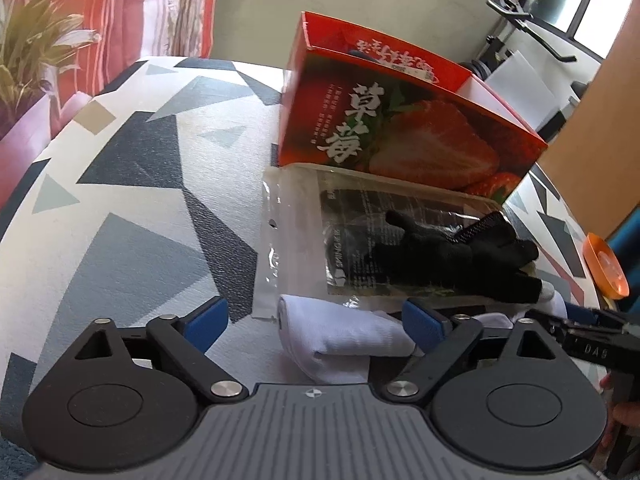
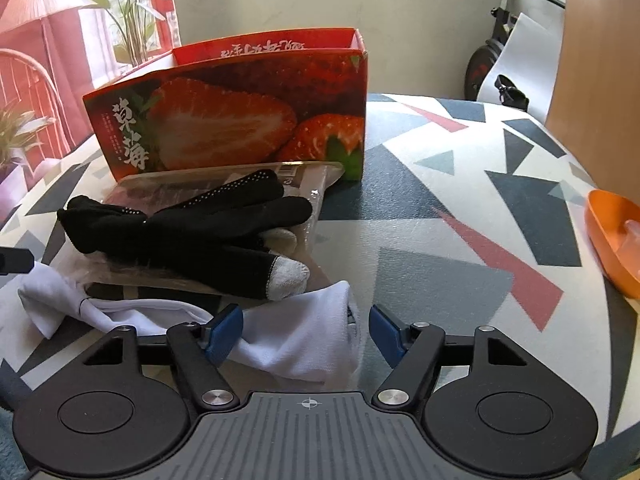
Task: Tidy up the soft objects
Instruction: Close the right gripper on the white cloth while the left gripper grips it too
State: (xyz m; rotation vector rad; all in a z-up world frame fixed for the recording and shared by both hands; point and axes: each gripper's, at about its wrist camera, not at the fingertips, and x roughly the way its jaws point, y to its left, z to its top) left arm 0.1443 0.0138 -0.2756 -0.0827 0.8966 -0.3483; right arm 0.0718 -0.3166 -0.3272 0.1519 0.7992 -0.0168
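L claw (image 1: 314, 326) wide apart over white sock (image 1: 344, 336), pads not pressing. R claw (image 2: 306, 334) part open astride sock end. Black glove (image 2: 188, 224) at 12 o'clock, on table (image 2: 440, 208).

A round table (image 2: 460, 208) carries everything, covered with a white cloth printed with grey, dark blue and red triangles. An open red box (image 2: 240, 116) with strawberry pictures stands on it toward the far side. Just in front of the box a clear plastic packet (image 1: 296, 248) lies flat, its far edge at the box's foot. A white sock (image 2: 304, 336) lies crumpled on the cloth along the packet's near edge. An orange dish (image 2: 616, 236) sits at the table's right rim, well apart from the rest.
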